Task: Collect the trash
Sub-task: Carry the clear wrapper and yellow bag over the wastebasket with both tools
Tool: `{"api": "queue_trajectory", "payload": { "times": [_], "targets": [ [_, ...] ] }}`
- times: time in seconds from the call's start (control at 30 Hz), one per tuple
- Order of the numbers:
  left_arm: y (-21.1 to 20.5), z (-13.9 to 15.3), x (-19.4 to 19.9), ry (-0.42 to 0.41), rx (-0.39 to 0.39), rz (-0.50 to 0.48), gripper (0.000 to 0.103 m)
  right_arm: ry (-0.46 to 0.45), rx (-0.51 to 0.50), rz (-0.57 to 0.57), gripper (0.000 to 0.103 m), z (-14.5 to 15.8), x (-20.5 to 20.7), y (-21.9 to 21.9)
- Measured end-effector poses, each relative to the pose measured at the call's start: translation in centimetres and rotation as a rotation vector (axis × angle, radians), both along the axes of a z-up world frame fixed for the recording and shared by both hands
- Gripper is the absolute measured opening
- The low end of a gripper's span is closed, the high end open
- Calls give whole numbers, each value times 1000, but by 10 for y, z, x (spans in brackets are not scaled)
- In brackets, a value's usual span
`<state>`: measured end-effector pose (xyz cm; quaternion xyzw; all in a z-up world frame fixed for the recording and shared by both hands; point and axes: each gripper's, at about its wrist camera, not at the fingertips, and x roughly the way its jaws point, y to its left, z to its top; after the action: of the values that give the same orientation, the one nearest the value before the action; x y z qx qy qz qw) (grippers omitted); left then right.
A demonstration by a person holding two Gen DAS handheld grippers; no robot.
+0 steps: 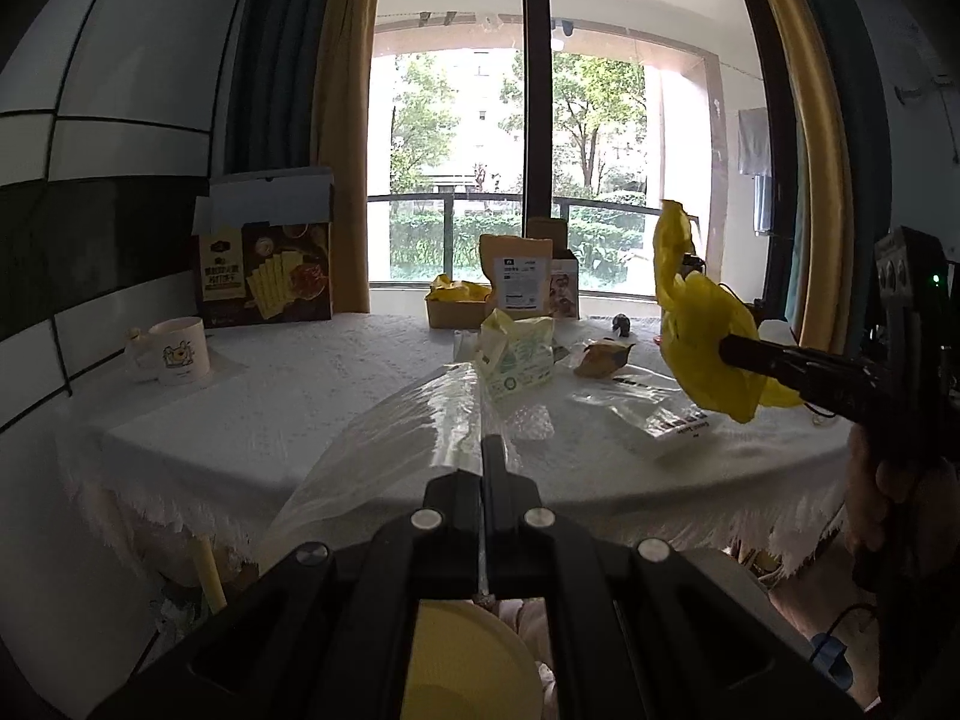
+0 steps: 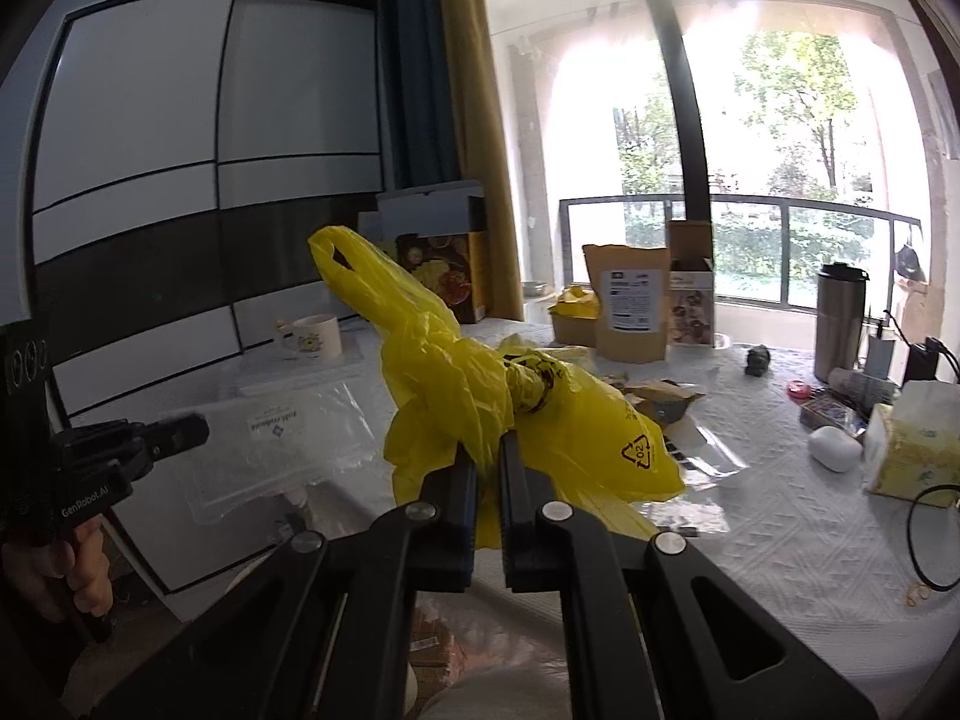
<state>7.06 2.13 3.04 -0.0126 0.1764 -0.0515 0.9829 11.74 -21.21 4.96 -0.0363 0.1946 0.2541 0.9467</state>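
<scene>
Both black two-finger grippers are clamped on trash as I watch through their cameras. My right gripper [image 2: 487,450] has its jaws pinched on a crumpled yellow plastic bag [image 2: 480,384], knotted in the middle, with a black recycling triangle printed on its lower lobe and one loop handle sticking up to the left; the bag hangs in the air above the near edge of the table. From the left camera I see that same right gripper [image 1: 729,351] reaching in from the right side, the yellow bag bunched around its tips. My left gripper [image 1: 491,441] has its jaws fully together on a clear crinkled plastic film bag [image 1: 396,444], which fans out ahead and to the left of the fingers, over the near edge of the table; in the right view the left gripper [image 2: 192,429] shows at the left edge, a hand [image 2: 78,564] wrapped around its grip. Beyond the tools lies the white tablecloth [image 1: 300,384] with a fringed edge. On it rest a green-and-white printed pouch [image 1: 519,354], a flat transparent sleeve with a white label [image 1: 666,420], and a crumpled brown paper wrapper [image 1: 603,357]. Farther back stand a white mug with a cartoon print [image 1: 177,351], a dark cardboard food box with its lid up [image 1: 267,267], a brown kraft paper pouch with a white label [image 1: 516,276], and, far right in the right view, a steel travel tumbler [image 2: 840,321].
</scene>
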Motion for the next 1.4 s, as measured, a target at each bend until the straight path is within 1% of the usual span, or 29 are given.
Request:
{"api": "queue_trajectory", "payload": {
  "times": [0.17, 0.23, 0.43, 0.57, 0.63, 0.73, 0.83, 0.87, 0.93, 0.97, 1.0, 1.07, 1.2, 1.4],
  "targets": [
    [13, -12, -14, 50, -19, 15, 1, 11, -12, 47, 6, -4, -7, 28],
    [17, -21, -17, 93, -40, 15, 1, 17, -17, 63, 6, -6, -11, 39],
    [28, -55, -23, 216, -28, 38, 1, 33, -27, 95, 6, -11, -14, 58],
    [30, -81, -17, 327, -56, 40, 1, 46, -30, 104, 6, -15, -11, 60],
    [27, -97, -11, 388, -58, 30, 1, 51, -30, 107, 6, -17, -11, 61],
    [26, -115, -1, 442, -74, 24, 1, 56, -31, 106, 6, -19, -9, 61],
    [26, -132, 12, 498, -101, 45, 1, 63, -32, 105, 6, -22, -7, 59],
    [27, -138, 17, 519, -108, 51, 2, 66, -33, 103, 6, -23, -8, 58],
    [27, -146, 24, 550, -111, 58, 7, 73, -38, 100, 6, -26, -7, 56],
    [27, -148, 26, 556, -112, 60, 16, 76, -39, 99, 6, -27, -6, 55],
    [28, -149, 27, 555, -117, 61, 32, 79, -39, 97, 6, -28, -6, 55],
    [30, -149, 26, 539, -139, 59, 47, 82, -41, 94, 6, -30, -5, 54],
    [37, -142, 24, 510, -148, 80, 47, 93, -46, 103, 6, -34, -3, 57],
    [64, -131, 14, 451, -173, 163, 47, 119, -62, 154, 6, -44, -3, 75]
  ]
}}
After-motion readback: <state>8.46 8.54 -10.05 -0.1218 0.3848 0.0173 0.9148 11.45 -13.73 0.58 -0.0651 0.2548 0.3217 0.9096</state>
